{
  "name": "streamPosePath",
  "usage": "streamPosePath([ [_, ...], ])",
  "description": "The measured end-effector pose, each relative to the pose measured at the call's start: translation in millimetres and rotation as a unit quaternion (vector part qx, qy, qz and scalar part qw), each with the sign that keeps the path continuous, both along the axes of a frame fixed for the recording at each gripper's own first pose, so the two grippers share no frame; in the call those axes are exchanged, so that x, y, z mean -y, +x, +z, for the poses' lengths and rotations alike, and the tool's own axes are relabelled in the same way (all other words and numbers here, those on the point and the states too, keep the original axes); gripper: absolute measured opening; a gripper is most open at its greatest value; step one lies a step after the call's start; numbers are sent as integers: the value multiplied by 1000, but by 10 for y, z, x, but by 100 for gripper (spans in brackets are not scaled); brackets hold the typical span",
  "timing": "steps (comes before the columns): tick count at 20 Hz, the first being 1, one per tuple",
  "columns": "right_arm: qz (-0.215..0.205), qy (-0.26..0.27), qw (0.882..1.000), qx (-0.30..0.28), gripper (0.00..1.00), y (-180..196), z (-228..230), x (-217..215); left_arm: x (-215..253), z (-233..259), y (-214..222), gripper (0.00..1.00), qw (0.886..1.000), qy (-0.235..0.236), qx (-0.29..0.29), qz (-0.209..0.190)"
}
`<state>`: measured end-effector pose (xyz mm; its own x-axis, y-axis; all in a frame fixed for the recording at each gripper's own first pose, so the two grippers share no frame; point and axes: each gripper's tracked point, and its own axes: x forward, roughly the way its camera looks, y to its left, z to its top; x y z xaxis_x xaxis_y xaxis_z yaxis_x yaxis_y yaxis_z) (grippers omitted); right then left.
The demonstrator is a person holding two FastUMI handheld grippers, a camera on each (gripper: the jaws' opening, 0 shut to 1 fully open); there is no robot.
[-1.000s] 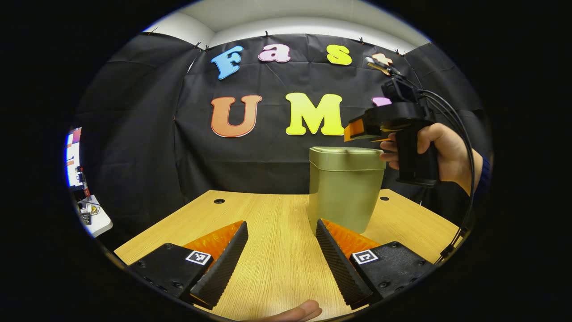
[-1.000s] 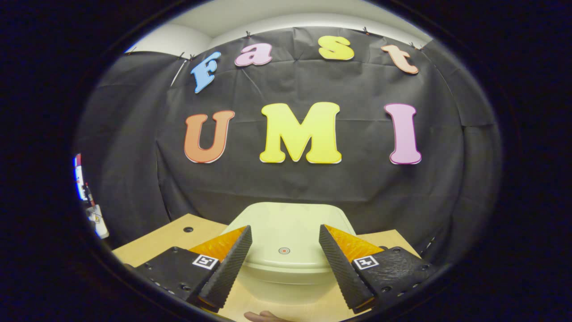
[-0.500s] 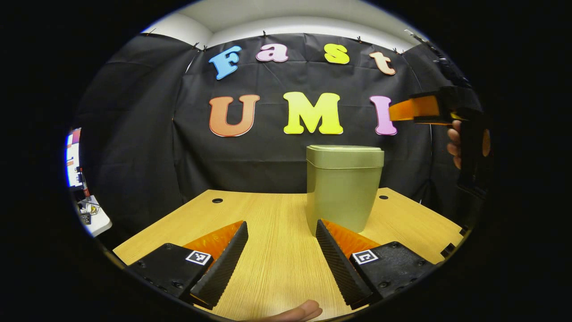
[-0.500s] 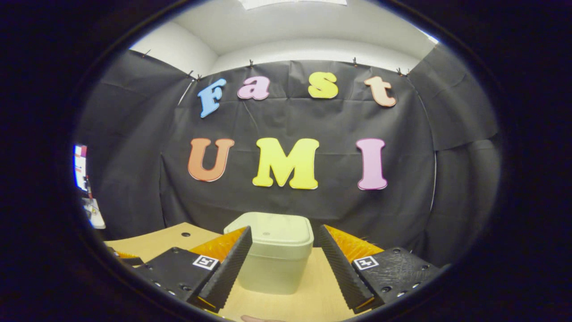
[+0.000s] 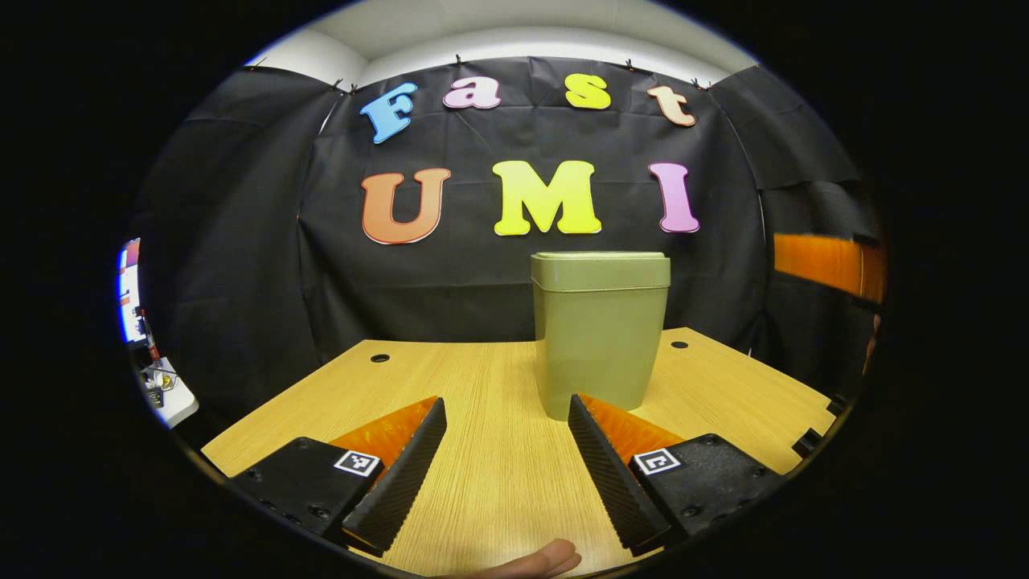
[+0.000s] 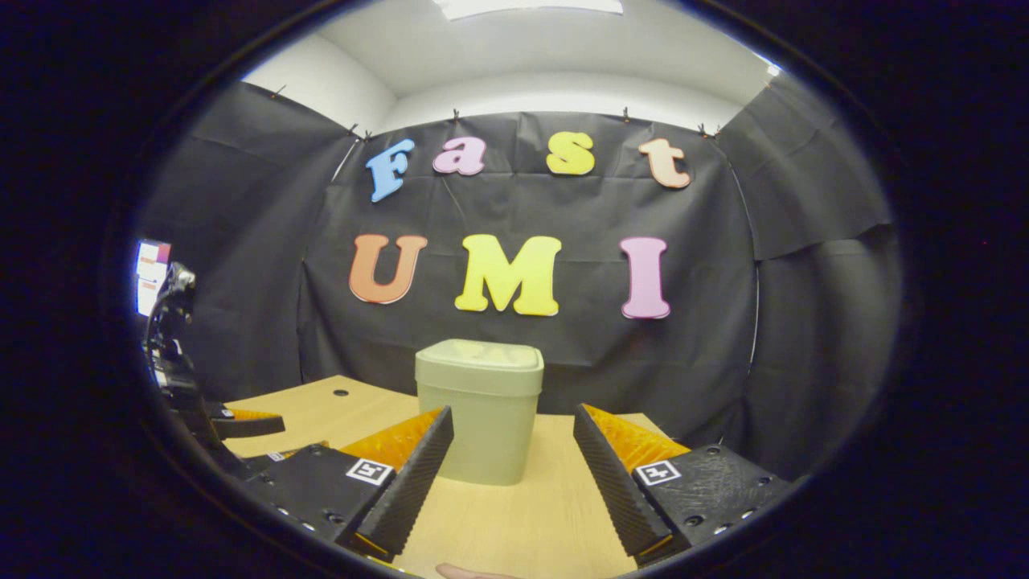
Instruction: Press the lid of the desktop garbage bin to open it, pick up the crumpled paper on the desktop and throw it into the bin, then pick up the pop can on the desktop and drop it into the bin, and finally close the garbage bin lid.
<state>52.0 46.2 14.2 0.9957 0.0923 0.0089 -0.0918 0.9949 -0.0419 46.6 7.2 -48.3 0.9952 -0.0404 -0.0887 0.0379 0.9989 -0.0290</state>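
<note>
An olive-green bin (image 5: 599, 346) stands upright on the wooden table (image 5: 482, 378), and its lid (image 5: 600, 269) is down. My left gripper (image 5: 505, 402) hovers low over the table just in front of the bin, open, with nothing between its fingers. A finger (image 5: 816, 264) of the right gripper pokes in at lid height, far right of the bin. In the right gripper view the bin (image 6: 480, 430) sits a little way ahead and its lid (image 6: 480, 363) lies flat. My right gripper (image 6: 512, 412) is open and holds nothing. A finger (image 6: 249, 421) of the left gripper juts in at the lower left.
The table has a round cable hole at its back left (image 5: 379, 358) and another at its back right (image 5: 679, 344). A thumb tip (image 5: 551, 557) shows at the bottom edge. Beyond the table's left edge stands a white stand with small items (image 5: 165, 394).
My right gripper has drawn back from just above the bin lid, so the bin now looks smaller and farther. The left gripper has hardly moved.
</note>
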Motion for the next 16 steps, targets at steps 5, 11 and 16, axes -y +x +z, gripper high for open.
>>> streamPosePath([
  [5,-10,-4,1000,20,94,-149,-180,54,62,33,-39,98,1000,-3,9,1],
  [11,6,-14,1000,17,94,-176,-249,-54,135,0,-37,98,1000,-2,4,-3],
  [16,21,-38,999,17,95,-221,-338,-174,109,19,-52,98,1000,-1,6,-1],
])
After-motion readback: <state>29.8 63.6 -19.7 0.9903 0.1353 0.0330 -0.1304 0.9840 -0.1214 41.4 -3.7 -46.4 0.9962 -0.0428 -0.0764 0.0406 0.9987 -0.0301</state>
